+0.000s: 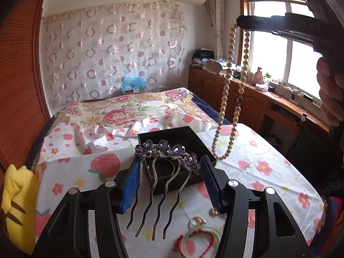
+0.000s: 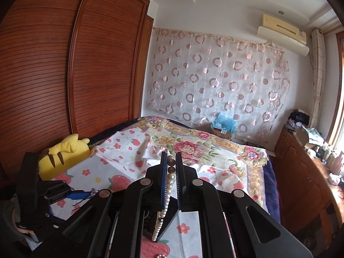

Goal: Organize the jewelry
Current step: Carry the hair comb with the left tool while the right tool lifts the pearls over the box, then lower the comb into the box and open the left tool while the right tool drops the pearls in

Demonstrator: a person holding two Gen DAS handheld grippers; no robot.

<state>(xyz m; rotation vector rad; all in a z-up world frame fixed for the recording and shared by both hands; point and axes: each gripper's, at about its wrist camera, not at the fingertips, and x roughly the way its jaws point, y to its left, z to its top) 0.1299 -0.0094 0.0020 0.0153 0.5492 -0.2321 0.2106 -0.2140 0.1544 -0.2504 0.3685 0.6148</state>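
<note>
My left gripper clamps a purple-jewelled hair comb by its ends, crown up, its wavy prongs hanging down toward me and its long axis running across between the pads. Just beyond and below it sits the open black jewelry box on the strawberry-print sheet of the bed, so the comb lies nearest the box. My right gripper is pinched shut on a pearl necklace, which hangs as a long loop, its bottom near the box's right corner. I judge the necklace must go left and down to pool inside. A red-and-green bangle and rings wait on the sheet below my left gripper.
</note>
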